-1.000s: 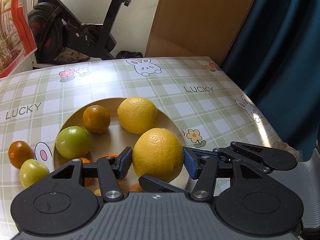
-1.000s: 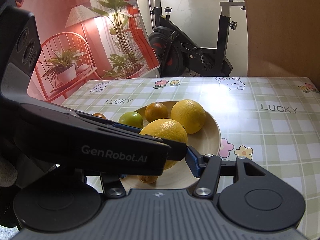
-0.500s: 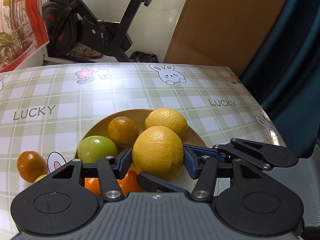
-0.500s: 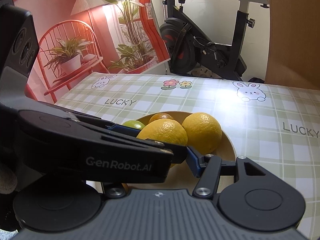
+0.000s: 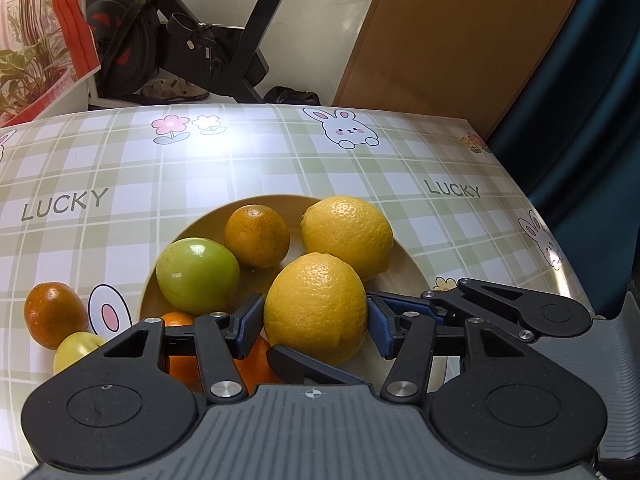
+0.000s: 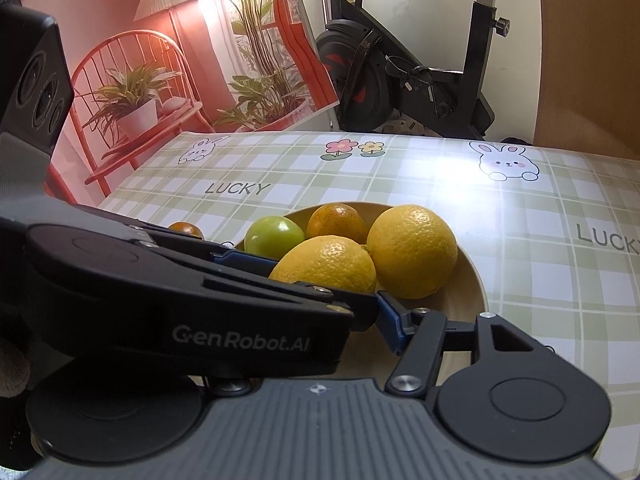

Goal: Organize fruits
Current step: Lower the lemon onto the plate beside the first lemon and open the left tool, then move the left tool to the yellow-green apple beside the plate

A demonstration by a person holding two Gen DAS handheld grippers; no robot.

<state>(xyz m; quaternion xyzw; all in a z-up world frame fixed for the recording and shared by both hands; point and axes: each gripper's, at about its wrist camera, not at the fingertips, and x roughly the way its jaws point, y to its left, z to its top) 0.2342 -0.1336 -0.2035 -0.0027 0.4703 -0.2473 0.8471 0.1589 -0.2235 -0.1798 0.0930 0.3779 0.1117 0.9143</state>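
My left gripper (image 5: 316,324) is shut on a large yellow citrus (image 5: 316,308), its blue pads pressing both sides, low over the near side of a beige plate (image 5: 280,204). The plate holds a second yellow citrus (image 5: 346,236), a small orange (image 5: 256,236), a green fruit (image 5: 198,274) and an orange one (image 5: 180,320) under my fingers. My right gripper (image 6: 316,320) is close alongside, jaws opening slightly. Its right pad (image 6: 390,324) sits just below the held citrus (image 6: 326,262); its left finger is hidden behind the left gripper.
Left of the plate on the checked tablecloth (image 5: 120,168) lie a small dark orange (image 5: 54,316) and a yellow-green fruit (image 5: 76,350). An exercise bike (image 5: 180,48) and a brown panel (image 5: 440,40) stand beyond the far edge. A teal curtain (image 5: 592,100) hangs right.
Both grippers moved forward and slightly down over the plate, carrying the yellow citrus closer to the other yellow one. The left grip is unchanged.
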